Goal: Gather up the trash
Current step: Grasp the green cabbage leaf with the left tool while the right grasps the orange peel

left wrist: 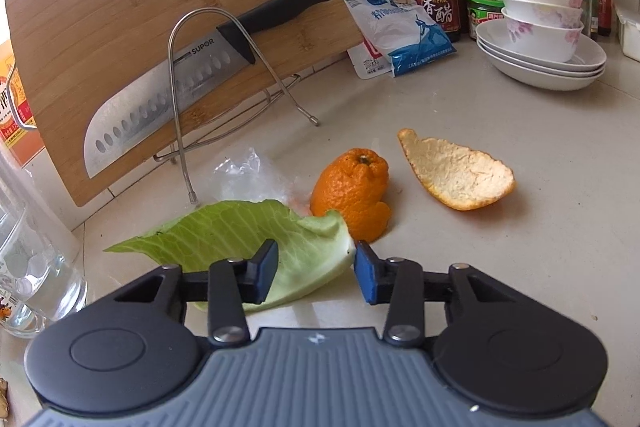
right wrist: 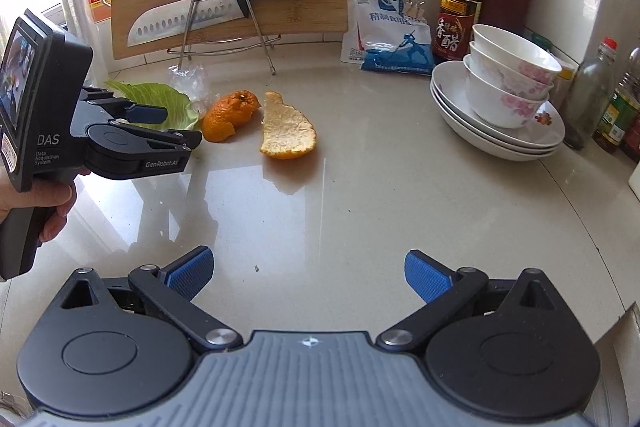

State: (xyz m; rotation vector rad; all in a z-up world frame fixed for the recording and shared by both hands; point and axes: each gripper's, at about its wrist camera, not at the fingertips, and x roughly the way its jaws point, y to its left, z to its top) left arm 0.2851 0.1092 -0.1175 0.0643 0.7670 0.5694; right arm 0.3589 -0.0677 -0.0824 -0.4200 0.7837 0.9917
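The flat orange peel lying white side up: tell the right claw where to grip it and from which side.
Grip the flat orange peel at its raised near rim, where the curled edge lifts off the counter. Come from the near side with the right claw, already open, one finger over the white inside and one under the orange skin.

Lettuce leaf (left wrist: 240, 239) partly hidden behind left tool (left wrist: 316, 277).

Bright daylight from upper left, sheen on countertop (right wrist: 360, 187), soft shadows, strong fisheye warp at edges, w/ sharp focus.
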